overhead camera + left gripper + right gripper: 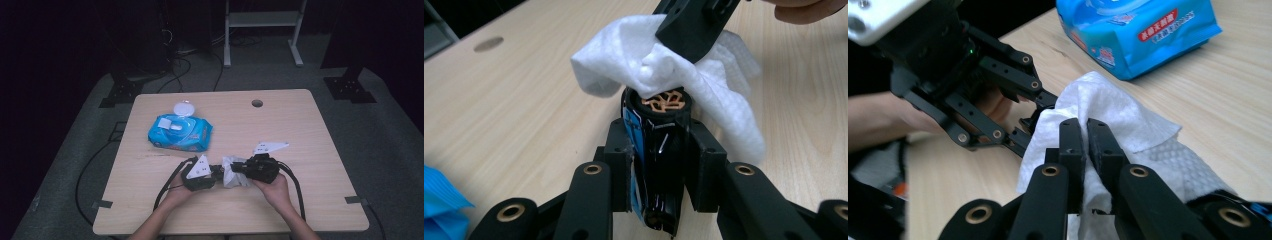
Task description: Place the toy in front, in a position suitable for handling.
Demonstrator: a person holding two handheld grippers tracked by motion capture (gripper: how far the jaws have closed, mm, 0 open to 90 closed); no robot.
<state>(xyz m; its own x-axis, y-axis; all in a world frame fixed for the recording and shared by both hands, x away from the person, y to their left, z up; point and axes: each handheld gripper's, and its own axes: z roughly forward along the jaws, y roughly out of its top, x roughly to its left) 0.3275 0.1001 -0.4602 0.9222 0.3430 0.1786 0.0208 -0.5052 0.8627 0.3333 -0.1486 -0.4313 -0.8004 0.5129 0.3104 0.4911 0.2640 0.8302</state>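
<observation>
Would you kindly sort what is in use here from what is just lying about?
In use:
- white wipe
- small black cylinder
- left claw
- right claw

Lying about:
- blue wipes pack
- table

The blue wipes pack lies left of centre, just behind the grippers. Bare table stretches right and back.
</observation>
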